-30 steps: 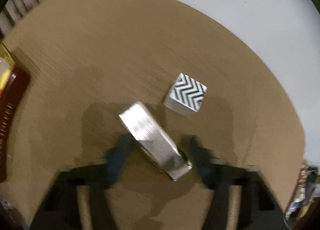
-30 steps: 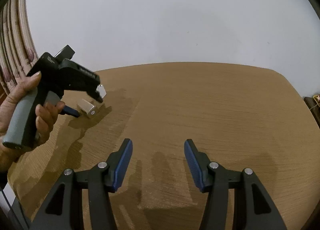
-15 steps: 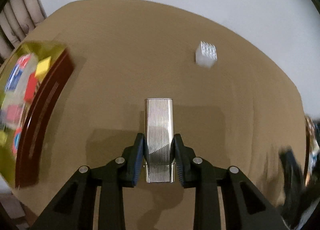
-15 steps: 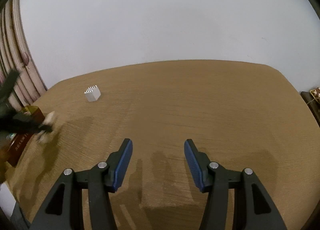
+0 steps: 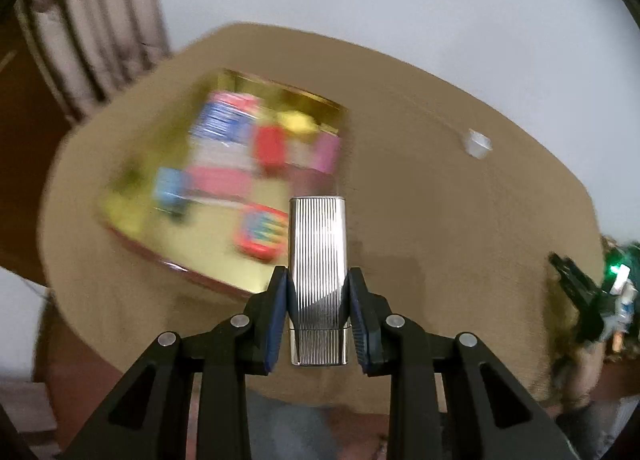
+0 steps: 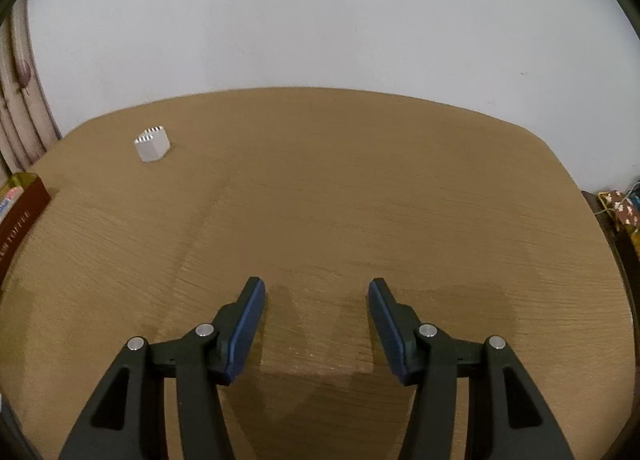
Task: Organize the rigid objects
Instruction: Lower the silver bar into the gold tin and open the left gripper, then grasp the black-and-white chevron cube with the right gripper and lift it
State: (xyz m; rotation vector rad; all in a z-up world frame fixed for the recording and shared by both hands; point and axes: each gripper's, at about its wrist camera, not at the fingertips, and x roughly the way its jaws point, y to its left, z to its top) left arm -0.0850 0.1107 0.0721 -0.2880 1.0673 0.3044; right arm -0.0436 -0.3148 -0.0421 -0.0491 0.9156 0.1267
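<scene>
My left gripper [image 5: 318,280] is shut on a ribbed silver metal bar [image 5: 318,260] and holds it above the table, just right of a gold-lined tray [image 5: 208,244] that holds several blurred colourful items. A small white cube with a zigzag pattern [image 5: 476,143] sits on the wooden table far to the right; it also shows in the right wrist view [image 6: 152,145] at the far left. My right gripper [image 6: 316,292] is open and empty above the bare table near its front edge.
The round wooden table [image 6: 360,187] stands before a white wall. The tray's dark red side [image 6: 20,219] shows at the left edge. A curtain [image 5: 92,31] hangs at the back left. The other hand-held gripper [image 5: 592,300] shows at the right edge.
My left gripper closed on the silver bar, lifted it and swung left, so the tray now lies ahead. The cube stays put. The right gripper has not moved.
</scene>
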